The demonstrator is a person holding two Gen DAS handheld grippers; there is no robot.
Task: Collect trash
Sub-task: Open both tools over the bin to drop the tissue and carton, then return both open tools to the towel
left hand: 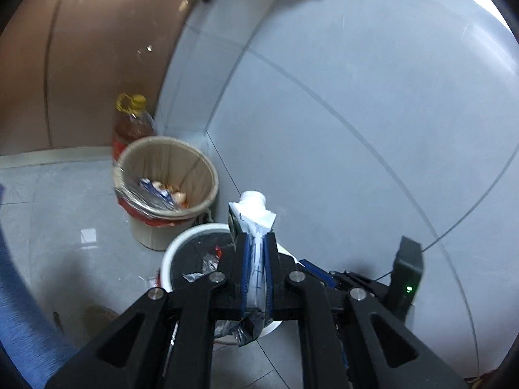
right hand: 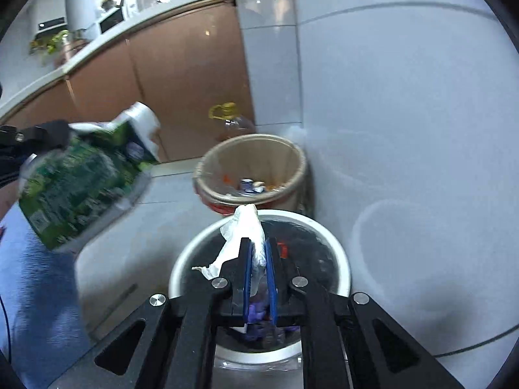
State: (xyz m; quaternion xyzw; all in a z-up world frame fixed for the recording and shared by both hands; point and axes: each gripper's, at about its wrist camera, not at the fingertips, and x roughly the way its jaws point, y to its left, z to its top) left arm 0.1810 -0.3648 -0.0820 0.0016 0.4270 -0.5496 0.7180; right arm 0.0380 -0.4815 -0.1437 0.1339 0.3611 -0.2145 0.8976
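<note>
In the left wrist view the left gripper (left hand: 258, 259) is seen with its jaws pinched flat on a squashed drink carton (left hand: 253, 223), whose white screw cap points away from the camera. In the right wrist view the right gripper (right hand: 258, 259) is pressed together on a crumpled white tissue (right hand: 241, 236), a loose tail of which hangs off to the left of the pads.

Directly under both loads a white-rimmed bin with a black liner (right hand: 337, 259) is found, already holding wrappers. Just behind it, against the tiled wall (left hand: 356, 97), stands a beige-lined bin (left hand: 207, 168) with food scraps inside, and a yellow-capped oil jug (left hand: 133, 120) is tucked behind that, by the brown cabinet doors (right hand: 181, 74).

The step in hand is judged to be the drop into the white-rimmed bin. It is best done with each load brought well inside the rim before the jaws are spread — the carton is long and stiff, so it should be tipped cap-down or lowered close to the liner, lest it catch on the rim and tumble to the floor. The tissue is light and may cling to a pad — a full opening and a slight shake would be advisable. Since both grippers crowd the same opening, one release at a time is judged safer. Both views are motion-blurred, so settling before release would help.
</note>
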